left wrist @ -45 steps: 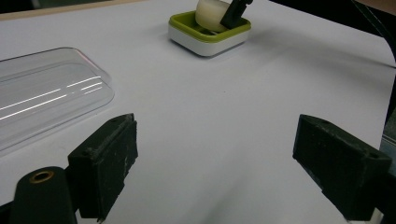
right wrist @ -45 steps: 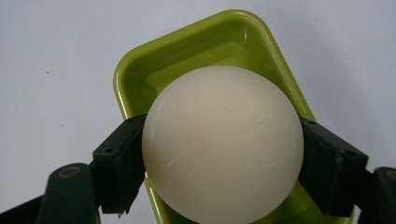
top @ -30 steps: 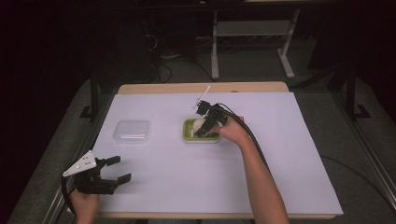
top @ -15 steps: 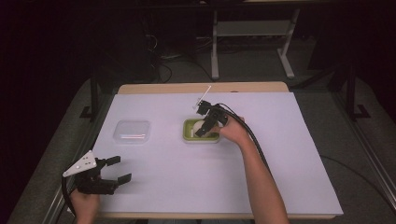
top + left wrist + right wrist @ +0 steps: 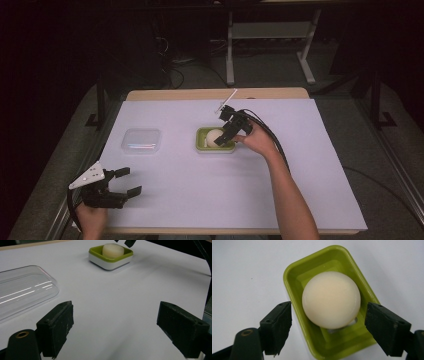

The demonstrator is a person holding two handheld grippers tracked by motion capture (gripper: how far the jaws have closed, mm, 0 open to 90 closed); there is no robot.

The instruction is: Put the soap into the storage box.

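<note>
— High view first: what is the biggest thing?

— The worktop (image 5: 300, 170), covered with white paper; its near edge is cut off at the bottom. On it, at left, lies a clear plastic lid (image 5: 141, 140), hard to make out against the paper. The left gripper view shows one corner of it.

— And the dish?

— The green soap dish (image 5: 202, 142) stands near the middle. The right gripper (image 5: 226, 135) hides part of it. The pale round soap (image 5: 331, 300) lies inside, and the jaws stand released on both sides, not touching it.

— The other gripper?

— The left gripper (image 5: 129, 182) rests at the near left corner, jaws spread wide, holding nothing.
</note>
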